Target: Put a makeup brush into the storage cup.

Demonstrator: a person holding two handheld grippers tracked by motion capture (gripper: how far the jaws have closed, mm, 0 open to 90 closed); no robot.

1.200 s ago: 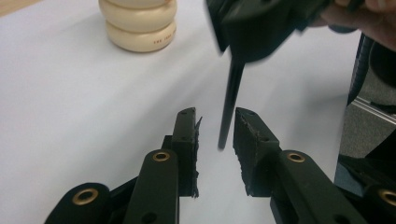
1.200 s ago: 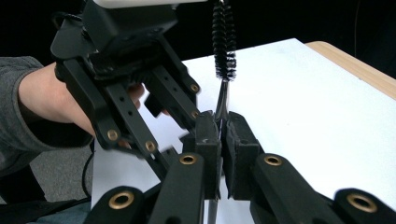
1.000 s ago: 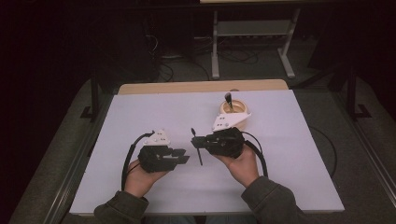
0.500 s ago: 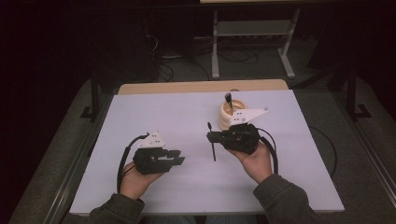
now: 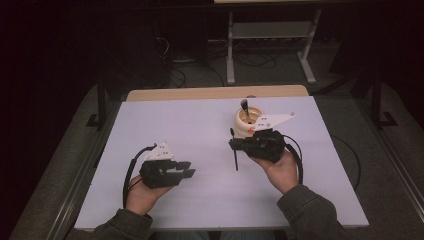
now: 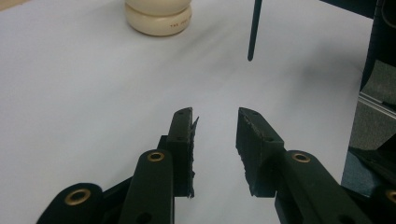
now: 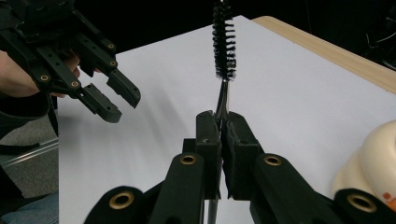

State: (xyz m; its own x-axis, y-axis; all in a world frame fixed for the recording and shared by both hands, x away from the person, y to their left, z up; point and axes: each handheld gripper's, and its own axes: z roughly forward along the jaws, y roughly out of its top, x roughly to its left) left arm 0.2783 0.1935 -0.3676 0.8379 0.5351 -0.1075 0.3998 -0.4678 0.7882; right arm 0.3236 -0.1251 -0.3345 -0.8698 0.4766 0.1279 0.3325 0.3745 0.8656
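Observation:
My right gripper (image 5: 235, 145) is shut on the thin wire stem of a black bottle brush (image 5: 234, 152). In the right gripper view the bristles (image 7: 223, 42) rise above the closed jaws (image 7: 223, 122). The stem's lower tip (image 6: 252, 37) hangs just above the table. A cream round holder (image 5: 247, 122) sits just behind the right gripper with a dark tool (image 5: 244, 106) standing in it. My left gripper (image 5: 184, 172) rests low over the table's front left, open with nothing between its fingers (image 6: 215, 128), well apart from the brush.
A white sheet covers the table (image 5: 200, 120), with a wooden edge (image 5: 215, 93) at the back. The holder's base (image 6: 159, 18) stands ahead of the left gripper. A metal stand (image 5: 270, 45) and cables lie on the dark floor beyond.
My right gripper has carried the brush to the right and a little farther back, closer to the cream holder. The left gripper has drifted slightly left and stays open.

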